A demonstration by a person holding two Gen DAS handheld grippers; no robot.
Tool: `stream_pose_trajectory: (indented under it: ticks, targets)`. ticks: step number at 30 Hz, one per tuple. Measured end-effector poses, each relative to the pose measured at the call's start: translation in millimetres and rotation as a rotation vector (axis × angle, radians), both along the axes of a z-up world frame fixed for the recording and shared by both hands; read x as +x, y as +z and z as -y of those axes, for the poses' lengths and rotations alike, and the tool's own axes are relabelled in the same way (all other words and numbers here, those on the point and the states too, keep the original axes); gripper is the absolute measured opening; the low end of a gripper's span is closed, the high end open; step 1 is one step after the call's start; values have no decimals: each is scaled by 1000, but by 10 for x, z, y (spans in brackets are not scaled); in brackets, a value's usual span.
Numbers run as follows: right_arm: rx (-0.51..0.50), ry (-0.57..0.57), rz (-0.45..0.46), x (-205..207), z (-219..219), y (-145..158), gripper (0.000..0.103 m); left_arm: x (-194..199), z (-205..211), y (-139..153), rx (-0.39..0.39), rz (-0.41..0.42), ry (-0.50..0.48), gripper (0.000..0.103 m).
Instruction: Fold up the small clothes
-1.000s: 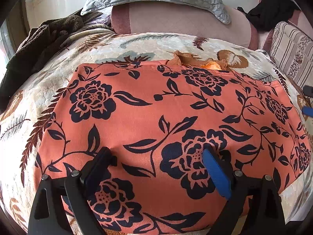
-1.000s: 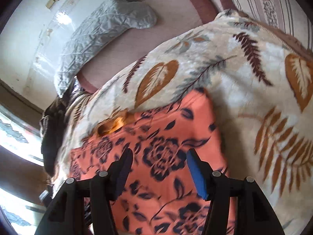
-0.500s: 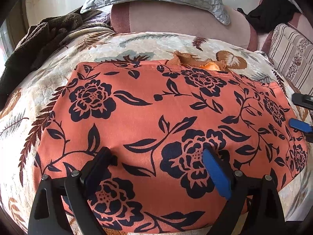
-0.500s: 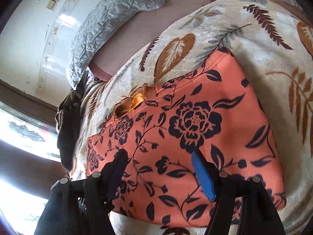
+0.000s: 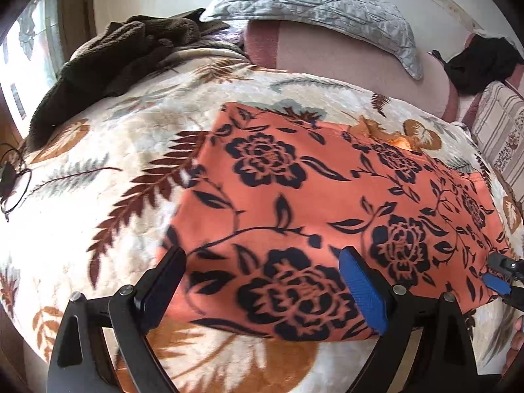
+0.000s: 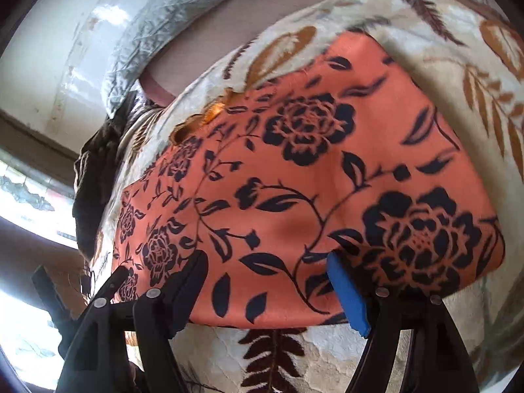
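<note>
An orange garment (image 5: pixel 327 203) with a dark flower print lies flat on a cream blanket with a leaf pattern (image 5: pixel 98 170). A crumpled orange-brown bit of cloth (image 5: pixel 383 131) pokes out at its far edge. My left gripper (image 5: pixel 262 281) hovers open over the garment's near left corner, nothing pinched. In the left wrist view my right gripper (image 5: pixel 501 278) shows at the garment's near right corner. In its own view the right gripper (image 6: pixel 268 291) is low over the garment (image 6: pixel 327 170). Its jaws are opening and straddle the near edge without pressing on it.
A brown fuzzy cloth (image 5: pixel 114 55) is heaped at the back left. A grey quilted pillow (image 5: pixel 311 6) lies on a pink bolster (image 5: pixel 344 62). Black cloth (image 5: pixel 481 62) and a striped cushion (image 5: pixel 504 131) are at the back right. A thin dark cable (image 5: pixel 13 186) lies at the left edge.
My left gripper has slid left from the garment's near middle to its near left corner. My right gripper has come down closer to the garment's near edge, its jaws a little wider.
</note>
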State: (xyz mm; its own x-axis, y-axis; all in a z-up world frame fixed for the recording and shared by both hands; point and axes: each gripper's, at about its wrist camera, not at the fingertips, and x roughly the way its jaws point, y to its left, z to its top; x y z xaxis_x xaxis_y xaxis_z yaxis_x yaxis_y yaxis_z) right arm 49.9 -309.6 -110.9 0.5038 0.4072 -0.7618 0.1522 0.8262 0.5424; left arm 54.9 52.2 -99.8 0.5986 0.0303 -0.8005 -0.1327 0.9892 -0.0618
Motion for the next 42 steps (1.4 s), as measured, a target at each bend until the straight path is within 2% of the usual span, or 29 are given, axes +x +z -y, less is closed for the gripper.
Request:
stream_pose_trajectory:
  ticks: [4,6,7,9,12,14,16,18,20,22,27,32,39,42]
  targets:
    - [-3,19,126,-218,-51,215,78,-181,-554,-15,6,-36,147,94]
    - [-17,45,161,-308,-111,227,78,-184,-809,-225,3,-157,212,94]
    - [-24,51,167,-343,-122,211,78,-198,-883,-281,-29,-175,201,94]
    - [-5,45,154,-368,-123,156,78,-261,-871,-172,7,-149,203,94]
    - [42,29,181,-450,-49,205,78,-333,-749,56,80,-84,212,94]
    - [72,26,188,-539,12,252,78,-344,-606,208,96,-32,189,94]
    - [120,-13,152,-647,114,205,80,-329,-409,336,101,20,152,94]
    - [217,-65,78,-767,266,37,81,-272,-142,417,106,63,88,94]
    - [291,-145,17,-847,447,-124,81,-136,145,405,105,67,11,94]
    - [338,-219,10,-846,632,-182,82,-25,422,337,114,48,-47,94]
    - [386,-340,-12,-562,922,-235,82,157,837,136,85,-9,-101,94]
    - [314,-398,10,-377,985,-188,77,270,898,-40,83,-40,-111,94]
    - [146,-370,10,-335,879,-123,54,343,826,-200,55,-55,-107,94]
    - [123,-375,-2,-311,861,-111,56,343,834,-204,56,-56,-108,94]
